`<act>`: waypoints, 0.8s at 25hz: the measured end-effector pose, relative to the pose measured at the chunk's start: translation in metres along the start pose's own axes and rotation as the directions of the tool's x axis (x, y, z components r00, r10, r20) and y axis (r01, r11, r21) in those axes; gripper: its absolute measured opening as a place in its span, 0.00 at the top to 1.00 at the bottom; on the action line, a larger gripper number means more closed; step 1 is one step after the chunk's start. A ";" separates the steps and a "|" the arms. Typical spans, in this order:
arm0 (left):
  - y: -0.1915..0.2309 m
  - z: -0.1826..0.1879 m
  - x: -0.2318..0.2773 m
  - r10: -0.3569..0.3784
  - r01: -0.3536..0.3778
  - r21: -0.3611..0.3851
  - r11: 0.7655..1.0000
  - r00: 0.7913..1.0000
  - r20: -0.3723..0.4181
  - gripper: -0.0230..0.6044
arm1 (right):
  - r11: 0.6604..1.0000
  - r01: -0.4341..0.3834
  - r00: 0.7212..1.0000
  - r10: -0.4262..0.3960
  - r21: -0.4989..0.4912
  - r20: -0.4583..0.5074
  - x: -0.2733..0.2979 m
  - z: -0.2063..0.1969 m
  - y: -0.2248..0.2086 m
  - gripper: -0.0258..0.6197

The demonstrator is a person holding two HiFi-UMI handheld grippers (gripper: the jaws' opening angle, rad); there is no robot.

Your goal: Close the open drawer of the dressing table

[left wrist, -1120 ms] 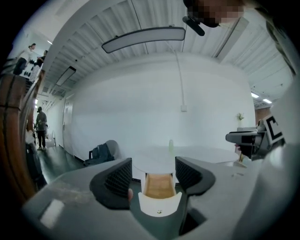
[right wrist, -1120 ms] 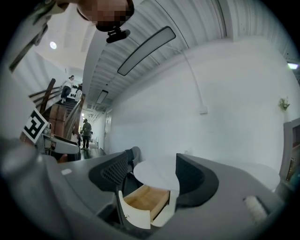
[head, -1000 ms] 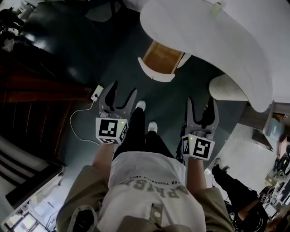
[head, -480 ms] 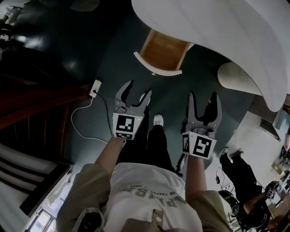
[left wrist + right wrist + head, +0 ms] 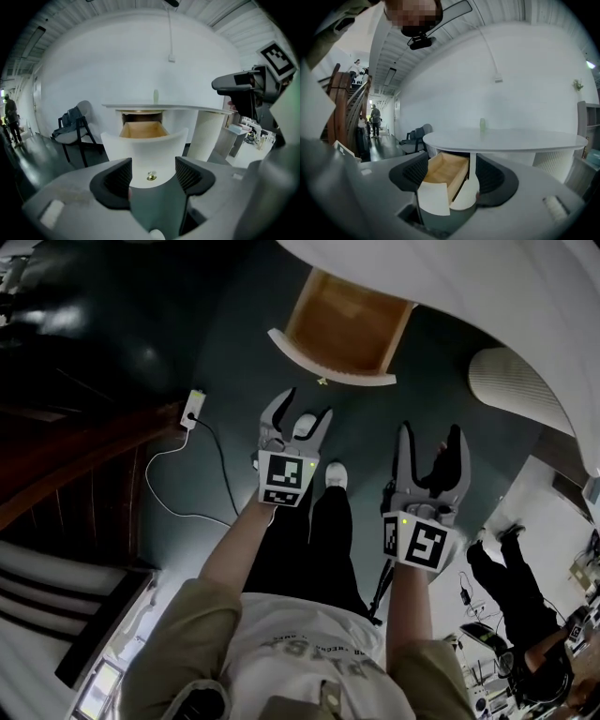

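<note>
The dressing table's drawer [image 5: 349, 322] stands pulled out, its wooden inside bare and its curved white front [image 5: 330, 360] facing me under the white tabletop [image 5: 487, 287]. My left gripper [image 5: 298, 423] is open, a short way in front of that front and apart from it. In the left gripper view the drawer front [image 5: 140, 147] with its small brass knob [image 5: 151, 176] lies straight ahead between the jaws of the left gripper [image 5: 152, 172]. My right gripper [image 5: 431, 451] is open too, further right and further back. The right gripper view shows the drawer [image 5: 446, 169] from its side.
A white ribbed pedestal [image 5: 523, 382] stands right of the drawer. A power strip with a white cable [image 5: 193, 411] lies on the dark floor to the left, beside a wooden staircase [image 5: 66, 456]. A chair [image 5: 75, 130] is left of the table. Another person [image 5: 511, 592] stands at the right.
Both grippers have moved forward toward the drawer, the left one also to the right, now in line with the drawer front. Both stay open; the drawer has not moved.
</note>
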State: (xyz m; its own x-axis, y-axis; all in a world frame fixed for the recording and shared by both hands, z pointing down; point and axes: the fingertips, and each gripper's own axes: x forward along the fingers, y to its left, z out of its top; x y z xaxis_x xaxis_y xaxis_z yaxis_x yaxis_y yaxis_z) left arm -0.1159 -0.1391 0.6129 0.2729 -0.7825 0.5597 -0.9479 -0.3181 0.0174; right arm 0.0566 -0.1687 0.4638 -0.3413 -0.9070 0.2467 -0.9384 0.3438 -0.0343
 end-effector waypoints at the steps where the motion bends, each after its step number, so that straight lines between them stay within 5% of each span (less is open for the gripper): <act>1: 0.000 -0.007 0.007 -0.002 0.002 -0.003 1.000 1.000 -0.010 0.48 | 1.000 0.000 1.000 0.000 0.001 -0.005 0.002 -0.006 0.001 0.48; 8: -0.003 -0.059 0.050 -0.013 0.012 -0.017 1.000 0.997 -0.080 0.48 | 1.000 0.017 0.999 -0.017 0.012 -0.033 0.014 -0.039 0.001 0.48; 20: -0.009 -0.071 0.091 -0.019 0.012 -0.067 0.998 0.995 -0.098 0.59 | 0.999 0.031 0.998 -0.029 0.023 -0.052 0.025 -0.056 -0.002 0.48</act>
State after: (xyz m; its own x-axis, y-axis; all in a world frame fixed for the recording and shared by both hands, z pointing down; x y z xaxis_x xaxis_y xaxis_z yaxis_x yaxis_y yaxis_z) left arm -0.0939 -0.1693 0.7230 0.2729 -0.7199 0.6381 -0.9534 -0.2912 0.0792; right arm 0.0527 -0.1788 0.5245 -0.3104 -0.9028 0.2977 -0.9494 0.3102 -0.0491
